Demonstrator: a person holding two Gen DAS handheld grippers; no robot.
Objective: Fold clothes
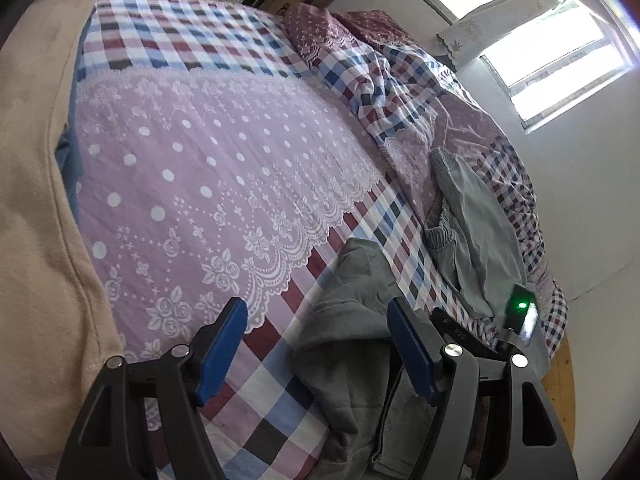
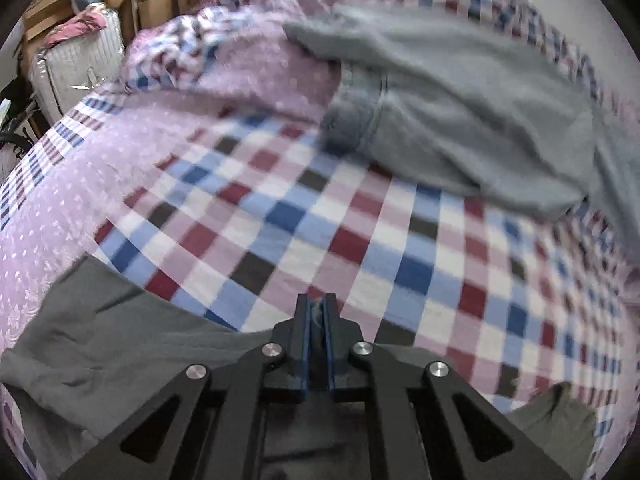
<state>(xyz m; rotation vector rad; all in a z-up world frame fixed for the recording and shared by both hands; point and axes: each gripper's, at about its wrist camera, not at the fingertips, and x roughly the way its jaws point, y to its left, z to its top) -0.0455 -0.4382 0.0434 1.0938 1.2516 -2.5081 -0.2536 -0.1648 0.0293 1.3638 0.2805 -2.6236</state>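
Right gripper [image 2: 318, 312] pinches dark grey cloth garment [image 2: 100, 320]; left gripper [image 1: 316, 344], jaws spread w/ nothing between, should grab opposite edge on checked bedsheet [image 2: 320, 232] before lifting

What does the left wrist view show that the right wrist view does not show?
Only the left wrist view shows the window, the beige cloth at the left edge, and the open left gripper with nothing between its pads.

Only the right wrist view shows the white suitcase, the cardboard boxes, and the right gripper shut on a bit of dark grey garment.

Both show the checked bed cover and the light grey garment.
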